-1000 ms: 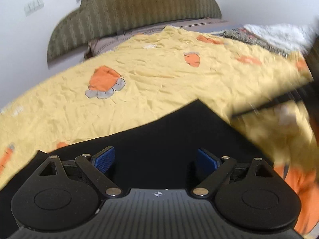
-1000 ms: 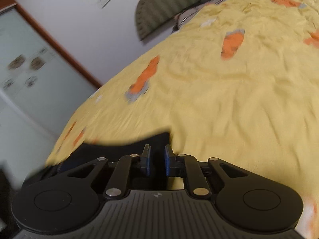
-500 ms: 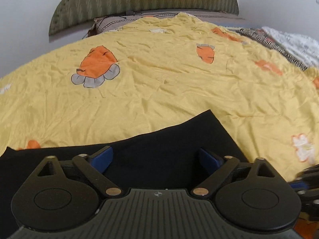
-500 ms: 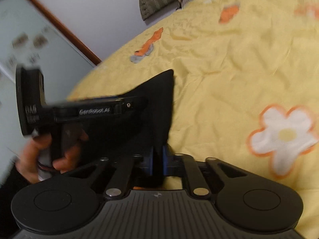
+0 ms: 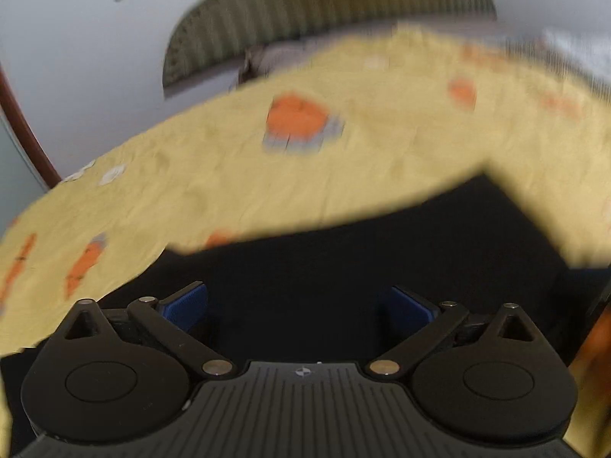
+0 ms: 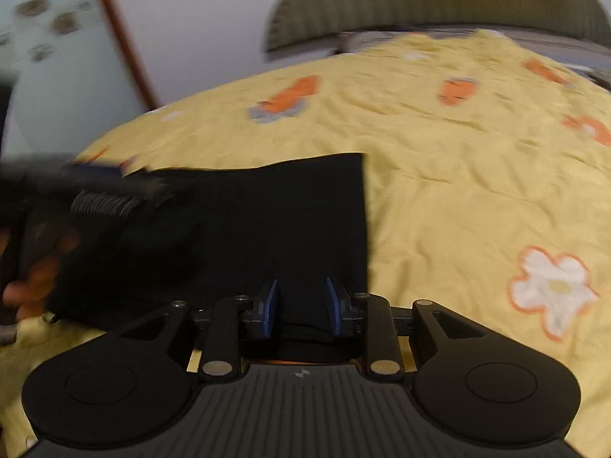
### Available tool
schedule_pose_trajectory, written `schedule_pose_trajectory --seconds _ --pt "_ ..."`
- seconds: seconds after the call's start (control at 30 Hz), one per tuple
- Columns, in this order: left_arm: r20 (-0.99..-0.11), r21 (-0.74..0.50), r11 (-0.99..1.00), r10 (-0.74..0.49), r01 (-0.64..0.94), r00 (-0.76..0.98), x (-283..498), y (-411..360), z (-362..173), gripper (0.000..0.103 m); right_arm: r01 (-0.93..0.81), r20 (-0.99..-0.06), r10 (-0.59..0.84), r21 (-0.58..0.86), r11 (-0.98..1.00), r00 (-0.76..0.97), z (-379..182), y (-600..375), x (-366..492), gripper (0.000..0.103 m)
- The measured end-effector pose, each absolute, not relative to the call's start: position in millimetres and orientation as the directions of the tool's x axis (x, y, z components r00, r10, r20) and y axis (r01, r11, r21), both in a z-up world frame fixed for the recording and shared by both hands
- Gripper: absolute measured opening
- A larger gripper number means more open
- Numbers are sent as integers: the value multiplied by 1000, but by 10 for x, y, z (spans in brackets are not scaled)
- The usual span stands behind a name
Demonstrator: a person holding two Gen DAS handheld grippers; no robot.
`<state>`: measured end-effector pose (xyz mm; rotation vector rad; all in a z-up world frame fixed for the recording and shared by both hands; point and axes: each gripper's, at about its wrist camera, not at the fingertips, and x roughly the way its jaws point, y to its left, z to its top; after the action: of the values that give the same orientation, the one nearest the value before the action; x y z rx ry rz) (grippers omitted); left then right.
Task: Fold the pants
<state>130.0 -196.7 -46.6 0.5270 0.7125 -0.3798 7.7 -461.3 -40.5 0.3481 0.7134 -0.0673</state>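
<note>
Two grippers | left gripper (image 5: pixel 299 303) wide, closing | right gripper (image 6: pixel 299 311) opening over pants (image 6: pixel 267 221)

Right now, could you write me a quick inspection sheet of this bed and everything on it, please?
Surface: yellow bedspread with orange and white cartoon prints, wrinkled.
Job's things: black fabric pants, lying flat as a folded rectangle on the bedspread.
Clutter: patterned bedding at the far right edge, too blurred to identify.
Grippers: left gripper has wide jaws, closing slightly, above the pants and gripping nothing; a hand holds it. Right gripper has jaws opening, pants edge between the pads but not pinched.
Cables: nothing seen.
Surroundings: olive-green ribbed headboard, white wall with a socket plate, brown-framed frosted glass door.
</note>
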Motion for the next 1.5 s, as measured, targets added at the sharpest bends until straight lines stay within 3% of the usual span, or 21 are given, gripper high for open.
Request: schedule_pose_trajectory --seconds 0.03,0.1,0.2,0.27,0.33,0.53,0.67,0.77,0.8,0.87,1.0,1.17,1.37,1.5 --pt "-703 349 802 -118 485 701 1301 -1927 -497 90 189 -633 37 286 939 773 -333 -4538 58 30" --pt "-686 338 833 -101 439 721 1267 -1729 -441 91 107 -589 103 310 945 801 -251 -4358 63 36" --pt "-674 225 901 -131 371 727 1201 -1238 -203 93 19 -636 153 255 967 756 -332 -4050 207 69" --pt "-645 208 928 -108 309 757 1121 -829 -11 93 48 -697 32 95 994 716 -392 -3854 270 69" --pt "-589 241 945 -38 221 807 984 -389 211 96 45 -666 -55 -33 998 744 -237 -3617 215 69" --pt "-384 437 891 306 -120 871 565 1023 732 98 -285 -527 182 -121 951 830 404 -2619 138 71" --pt "-127 619 676 588 -400 799 289 1802 1157 99 -489 -497 356 -163 857 791 521 -1957 110 71" --pt "-13 633 591 654 -500 756 218 2021 1357 103 -558 -506 413 -172 812 757 396 -1571 206 71" --pt "-41 617 618 643 -487 765 236 2028 1372 103 -561 -511 402 -203 803 760 333 -1438 243 71" --pt "-182 545 747 549 -382 816 343 1968 1295 103 -566 -500 386 -276 777 775 168 -1193 283 71" --pt "-513 306 952 189 -28 837 655 1650 863 101 -576 -503 349 -417 703 791 -137 -704 370 70" --pt "-651 150 988 79 26 755 930 1526 532 100 -572 -511 286 -583 577 810 -492 -342 424 70" --pt "-723 1 997 50 -71 689 1044 1852 276 101 -468 -406 237 -724 506 883 -670 -107 506 67" --pt "-759 -144 983 -36 -114 650 1212 2039 181 101 -486 -403 272 -728 483 874 -741 46 601 33"
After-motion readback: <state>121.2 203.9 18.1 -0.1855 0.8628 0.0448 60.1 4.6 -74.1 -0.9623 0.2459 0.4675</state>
